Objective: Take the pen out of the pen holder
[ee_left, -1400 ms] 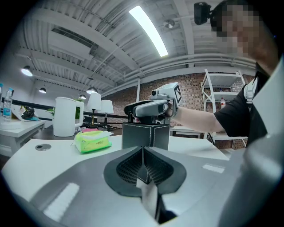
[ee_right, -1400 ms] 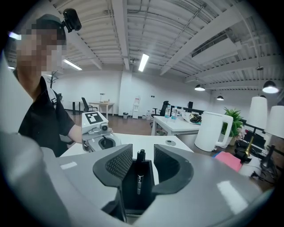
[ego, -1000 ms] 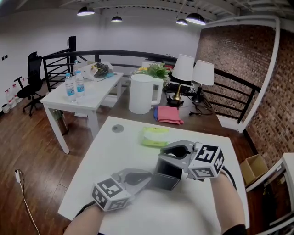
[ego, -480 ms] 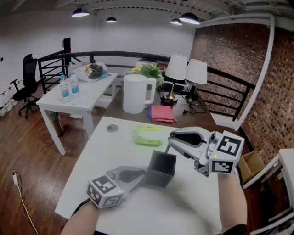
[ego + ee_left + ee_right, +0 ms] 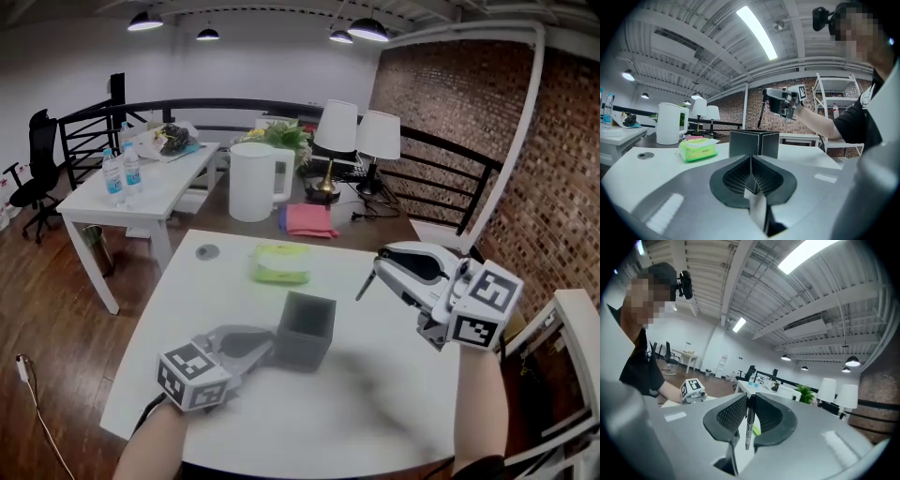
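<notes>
Table point(image 5: 375, 398): white, bears the pen holder.
Pen holder point(image 5: 307, 330): upright, nothing protruding.
Left gripper point(image 5: 267, 339): jaws closed, empty, tips against holder's side.
Right gripper point(image 5: 377, 262): jaws clamped on pen, raised well clear of holder.
Pen point(image 5: 748, 427): 1, out of holder, hanging from jaws.
Extraction judged done; only set-down possibly left.

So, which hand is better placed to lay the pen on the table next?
Right. The right gripper grips the pen, out of the pen holder and above the table. The left gripper sits low against the holder, jaws together.
</notes>
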Motion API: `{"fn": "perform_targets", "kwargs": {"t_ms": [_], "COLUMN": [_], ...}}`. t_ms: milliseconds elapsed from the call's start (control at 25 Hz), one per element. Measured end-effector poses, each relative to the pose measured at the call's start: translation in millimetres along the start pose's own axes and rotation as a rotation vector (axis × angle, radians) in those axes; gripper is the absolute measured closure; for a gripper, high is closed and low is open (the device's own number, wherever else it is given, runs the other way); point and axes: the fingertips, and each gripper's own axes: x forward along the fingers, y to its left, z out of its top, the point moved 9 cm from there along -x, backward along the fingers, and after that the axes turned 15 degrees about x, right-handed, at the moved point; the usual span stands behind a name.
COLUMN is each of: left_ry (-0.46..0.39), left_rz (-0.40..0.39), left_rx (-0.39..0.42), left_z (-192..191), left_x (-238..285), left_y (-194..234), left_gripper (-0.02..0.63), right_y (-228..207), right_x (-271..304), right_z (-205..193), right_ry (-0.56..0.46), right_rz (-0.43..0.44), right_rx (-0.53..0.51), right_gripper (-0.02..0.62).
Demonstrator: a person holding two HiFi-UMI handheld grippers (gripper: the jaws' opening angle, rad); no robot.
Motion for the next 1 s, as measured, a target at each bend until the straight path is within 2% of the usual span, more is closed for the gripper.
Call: {"fn": "perform_targets", "kwargs": {"t_ms": [80,160,280,360,440,640,880,1000], "left_ry": [0.0,0.0,0.0,-0.001,-0.004,-0.002,0.0,0.0], "left_rz": [0.004,0.005,0.006,0.008,0.01,0.008,0.007,0.005], "left_rx": [0.001,0.002,0.0,0.002,0.001,-0.002,0.001,0.001], "left_z": [0,0,1,1,2,2,3,2], "left_x": [-1,0,-1,-2,-1,-1,-2,-2], "left_y": [1,1,1,2,2,2,1,1], "left_gripper": [0.592,0.592,0.592,0.592,0.592,0.592,0.592,0.592], "right_y": [-2,1,12,18,18,20,22,22], "right_x": [-5,-2,8,16,21,29,37,38], "right_z": [-17,-45,-94,-124,-146,-168,-185,-188], "right_ry": [0.096,0.244,0.503,0.644,0.724,0.752,0.779,0.774], "right_rz": [-0.09,-0.149,-0.128,-0.093,-0.058,0.003,0.006,0.007], "right_rx": [-0.112,-0.262,-0.442,-0.502,-0.514,-0.416,-0.409,-0.391], "right_gripper": [0.528,0.528,0.528,0.528,0.528,0.527,0.526,0.498]}}
